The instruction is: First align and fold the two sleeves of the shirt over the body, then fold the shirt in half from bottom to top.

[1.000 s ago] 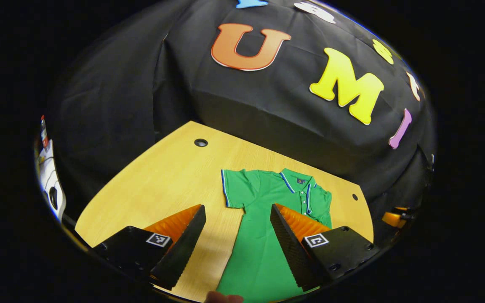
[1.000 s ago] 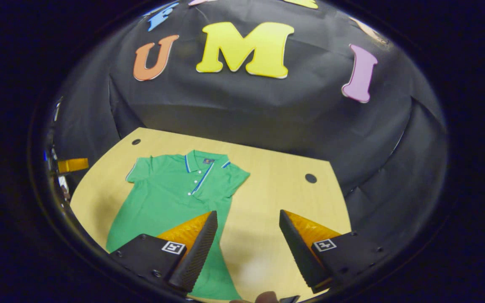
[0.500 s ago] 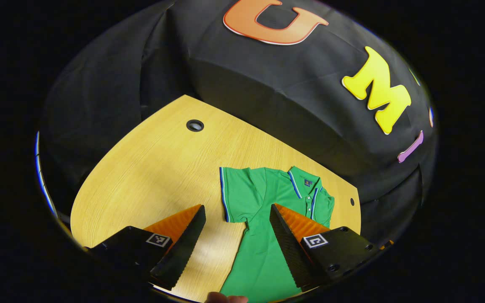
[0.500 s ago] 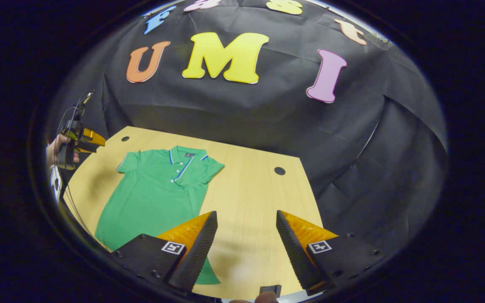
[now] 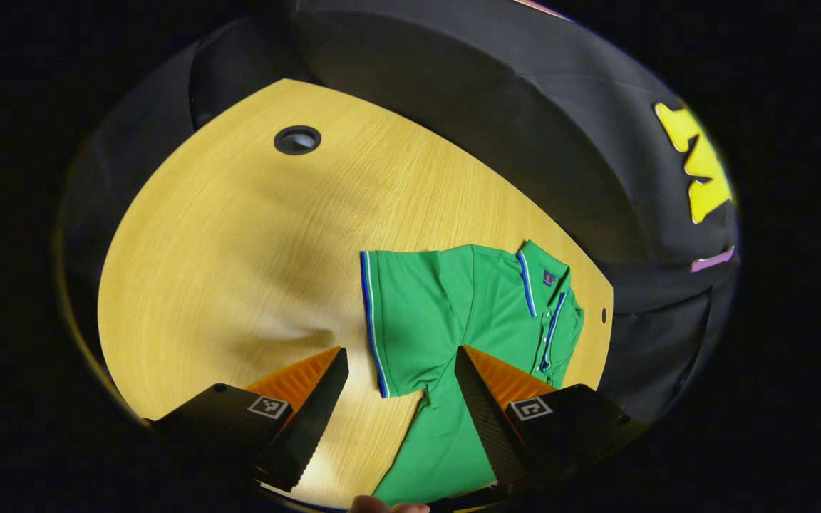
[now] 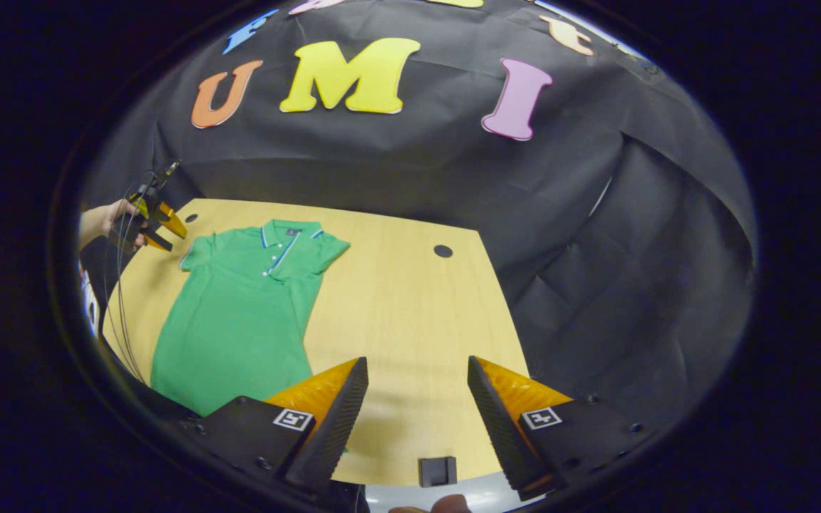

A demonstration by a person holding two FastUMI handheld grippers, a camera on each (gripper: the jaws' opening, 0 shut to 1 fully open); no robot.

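A green polo shirt [image 5: 453, 335] is lying flat, unfolded, near the far edge of a pale wood-grain worktop [image 5: 239, 235]. In the left gripper view, the left gripper [image 5: 400, 402] is hovering with its fingers spread wide and empty, straddling the shirt's blue-trimmed sleeve hem. In the right gripper view, the right gripper [image 6: 416, 410] is also gaping wide and holding nothing, over bare worktop beside the shirt's body. Round cable holes [image 6: 442, 251] are sitting near the far edge.

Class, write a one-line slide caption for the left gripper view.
Open left gripper hovers over the green polo shirt's sleeve on the wooden table.
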